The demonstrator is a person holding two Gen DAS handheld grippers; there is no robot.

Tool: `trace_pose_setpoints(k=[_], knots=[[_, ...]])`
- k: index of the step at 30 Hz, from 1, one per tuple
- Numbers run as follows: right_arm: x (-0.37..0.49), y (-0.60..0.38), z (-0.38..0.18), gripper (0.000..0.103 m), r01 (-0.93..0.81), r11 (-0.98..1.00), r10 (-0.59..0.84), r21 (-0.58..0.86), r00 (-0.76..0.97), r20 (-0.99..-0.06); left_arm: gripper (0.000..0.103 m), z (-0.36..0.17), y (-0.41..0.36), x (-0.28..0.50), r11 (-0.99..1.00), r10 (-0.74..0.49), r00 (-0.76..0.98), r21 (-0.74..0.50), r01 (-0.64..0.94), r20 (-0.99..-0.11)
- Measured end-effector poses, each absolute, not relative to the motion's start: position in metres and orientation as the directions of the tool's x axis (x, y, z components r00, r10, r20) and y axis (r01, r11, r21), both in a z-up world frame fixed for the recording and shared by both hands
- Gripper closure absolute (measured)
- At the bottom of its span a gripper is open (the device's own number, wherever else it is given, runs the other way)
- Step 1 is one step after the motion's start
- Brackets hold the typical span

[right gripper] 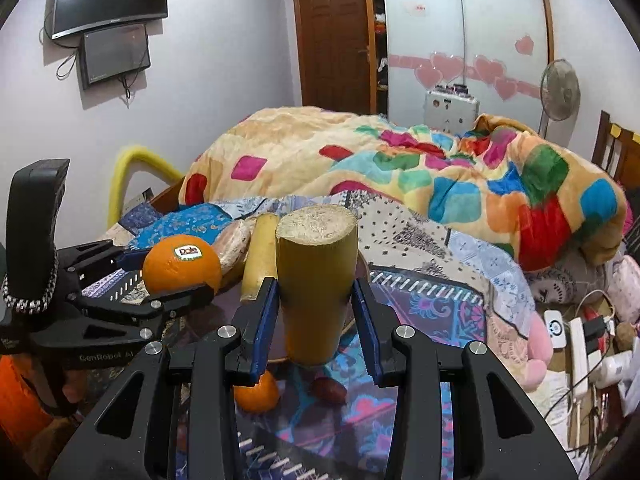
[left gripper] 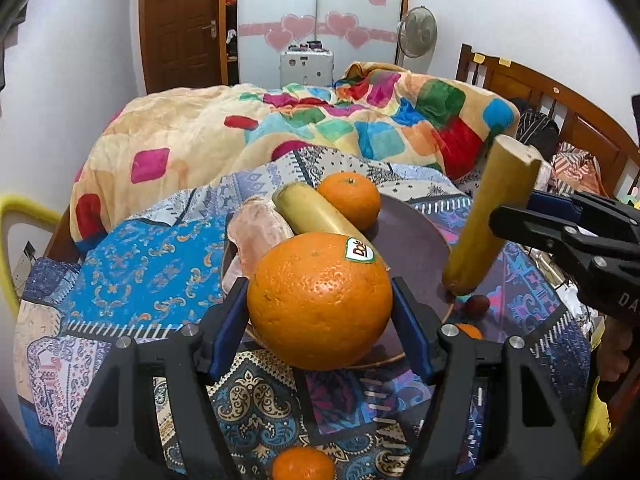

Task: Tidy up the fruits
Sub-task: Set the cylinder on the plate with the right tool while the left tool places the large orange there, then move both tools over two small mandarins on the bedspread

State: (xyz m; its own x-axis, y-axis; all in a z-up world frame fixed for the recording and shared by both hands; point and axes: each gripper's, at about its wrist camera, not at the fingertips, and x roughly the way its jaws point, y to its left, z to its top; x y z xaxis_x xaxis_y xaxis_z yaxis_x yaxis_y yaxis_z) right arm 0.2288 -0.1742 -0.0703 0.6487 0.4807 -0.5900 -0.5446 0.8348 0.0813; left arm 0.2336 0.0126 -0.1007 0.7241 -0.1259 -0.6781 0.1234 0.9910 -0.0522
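In the left wrist view a large orange (left gripper: 320, 300) with a Dole sticker sits between the blue pads of my left gripper (left gripper: 320, 292), which is shut on it over the near rim of a dark brown plate (left gripper: 412, 248). On the plate lie a small orange (left gripper: 350, 200), a yellow cut stalk (left gripper: 316, 212) and a pinkish fruit (left gripper: 260, 232). My right gripper (right gripper: 315, 284) is shut on a second yellow stalk (right gripper: 316, 280), held almost upright at the plate's right edge (left gripper: 492, 216). The right wrist view shows the left gripper (right gripper: 172, 276) with the large orange (right gripper: 182, 264).
A small red fruit (left gripper: 476, 305) and small oranges (left gripper: 303, 463) (right gripper: 256, 392) lie on the patterned cloth (left gripper: 152, 272) near the plate. A colourful quilt (left gripper: 360, 128) is heaped behind. Cables and a power strip (right gripper: 580, 340) lie at the right.
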Motion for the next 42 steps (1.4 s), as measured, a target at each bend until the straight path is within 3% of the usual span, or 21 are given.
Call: trace_pose_setpoints(k=[15, 22, 42], knots=[[0.257, -0.142, -0.084, 0.068, -0.576, 0.815, 0.486, 0.068, 0.615, -0.620, 0.035, -0.111, 0.004, 0.244, 0.988, -0.124, 0.707, -0.018, 0.156, -0.696], [0.278, -0.134, -0.105, 0.066, -0.575, 0.815, 0.451, 0.071, 0.552, -0.701, 0.035, -0.115, 0.003, 0.247, 0.985, -0.140, 0.692, -0.028, 0.171, -0.708], [0.231, -0.146, -0.073, 0.066, -0.601, 0.799, 0.476, 0.035, 0.595, -0.647, 0.028, -0.088, 0.017, 0.221, 0.992, -0.120, 0.743, -0.044, 0.121, -0.659]])
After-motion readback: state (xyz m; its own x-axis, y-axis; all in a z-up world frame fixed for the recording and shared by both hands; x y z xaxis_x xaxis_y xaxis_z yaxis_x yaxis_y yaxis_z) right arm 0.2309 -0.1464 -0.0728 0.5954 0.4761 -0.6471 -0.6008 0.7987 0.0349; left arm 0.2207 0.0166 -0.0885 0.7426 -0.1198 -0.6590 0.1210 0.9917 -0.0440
